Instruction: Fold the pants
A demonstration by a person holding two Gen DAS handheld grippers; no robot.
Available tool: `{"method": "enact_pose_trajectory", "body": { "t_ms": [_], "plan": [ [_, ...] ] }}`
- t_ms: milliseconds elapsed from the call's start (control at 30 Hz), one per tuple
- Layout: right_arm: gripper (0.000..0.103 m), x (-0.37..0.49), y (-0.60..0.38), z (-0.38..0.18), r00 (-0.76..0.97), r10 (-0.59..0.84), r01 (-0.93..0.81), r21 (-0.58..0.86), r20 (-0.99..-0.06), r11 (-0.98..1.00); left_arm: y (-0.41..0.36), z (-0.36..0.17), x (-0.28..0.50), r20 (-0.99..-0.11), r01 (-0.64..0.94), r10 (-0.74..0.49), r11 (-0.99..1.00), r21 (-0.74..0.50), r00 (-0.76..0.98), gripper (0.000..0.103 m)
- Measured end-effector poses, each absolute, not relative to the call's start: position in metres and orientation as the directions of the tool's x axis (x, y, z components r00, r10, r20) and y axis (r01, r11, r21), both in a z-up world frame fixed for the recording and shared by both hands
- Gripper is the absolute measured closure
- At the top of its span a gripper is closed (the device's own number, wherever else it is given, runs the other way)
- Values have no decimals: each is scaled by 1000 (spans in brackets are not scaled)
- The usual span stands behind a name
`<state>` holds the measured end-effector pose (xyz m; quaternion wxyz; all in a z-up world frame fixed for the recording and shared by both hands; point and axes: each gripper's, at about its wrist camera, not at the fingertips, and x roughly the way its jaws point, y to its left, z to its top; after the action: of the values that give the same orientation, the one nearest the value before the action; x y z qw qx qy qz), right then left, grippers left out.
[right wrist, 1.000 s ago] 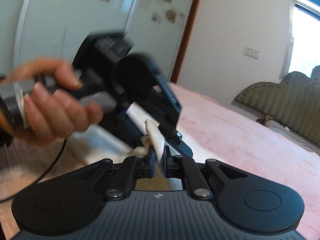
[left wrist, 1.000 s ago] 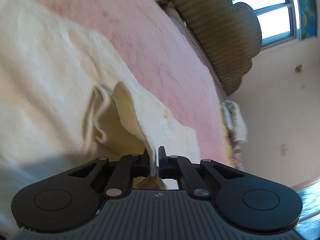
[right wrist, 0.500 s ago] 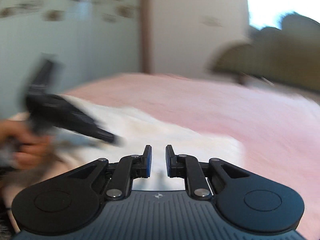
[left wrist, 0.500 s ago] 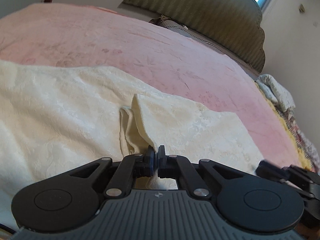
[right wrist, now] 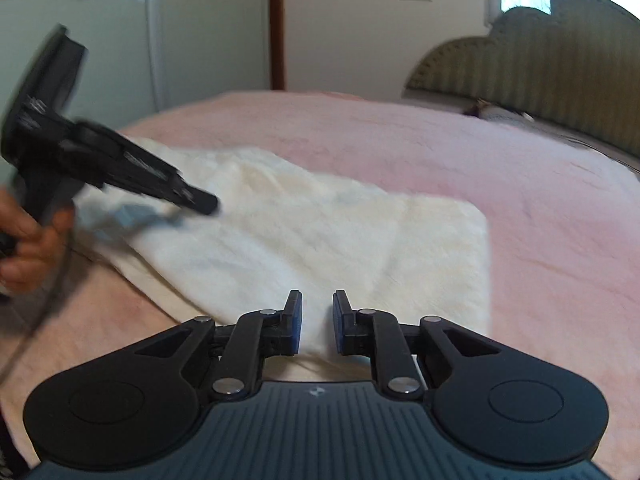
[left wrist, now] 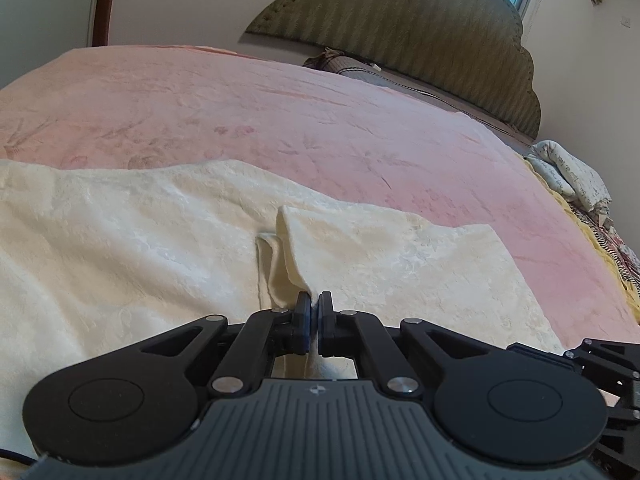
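1. Pants (left wrist: 168, 248), cream and textured, lie spread on a pink bed, a raised fold of the cloth pinched between the closed fingers of the left hand-held gripper (left wrist: 313, 312).
2. Seen from the right wrist view, the left hand-held gripper (right wrist: 200, 202) slants down onto the pants (right wrist: 320, 240) from the left, gripped by a bare hand (right wrist: 28, 248) with a dark cable trailing below it.
3. Right hand-held gripper (right wrist: 317, 320) hovers low over the near edge of the cloth, its blue-padded fingers parted with nothing between them.
4. Right of the pinched fold, the pants end in a squared corner; beyond it the pink bedspread (left wrist: 320, 120) runs bare towards the headboard.
5. Padded olive headboard (left wrist: 420, 40) with a scalloped top stands against a pale wall, a bright window above it.
6. Bundle of patterned bedding (left wrist: 572, 176) sits off the bed's right side; a dark wooden door frame (right wrist: 277, 24) rises at the far wall.
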<state>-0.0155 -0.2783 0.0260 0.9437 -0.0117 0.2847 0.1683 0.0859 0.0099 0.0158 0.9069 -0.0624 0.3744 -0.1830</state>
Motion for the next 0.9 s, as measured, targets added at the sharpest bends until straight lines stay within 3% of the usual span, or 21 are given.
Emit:
{"method": "enact_pose_trajectory", "body": {
  "t_ms": [133,400,467,700,867,900],
  "plan": [
    [87,-7,-245,39,780,376,-408,48,-500,912,13,17,84,-654,272,-340,940,-207,676,99],
    [87,13,-196,15,735,397,-483,-12,-550,876,24,7,93,-687,237,-305,952,-194,659,103],
    [87,13,-197,14,736,401,-479,-1,-545,878,23,9,93,-690,241,-299,953,-183,659,93],
    [86,13,-200,14,727,400,-472,16,-559,881,19,15,92,-697,244,-268,960,-137,665,88],
    [86,15,-199,14,725,399,-475,11,-561,880,12,35,93,-653,243,-226,968,-66,723,50],
    [86,15,-198,15,726,397,-474,11,-561,881,8,41,93,-639,256,-232,965,-56,733,48]
  ]
}}
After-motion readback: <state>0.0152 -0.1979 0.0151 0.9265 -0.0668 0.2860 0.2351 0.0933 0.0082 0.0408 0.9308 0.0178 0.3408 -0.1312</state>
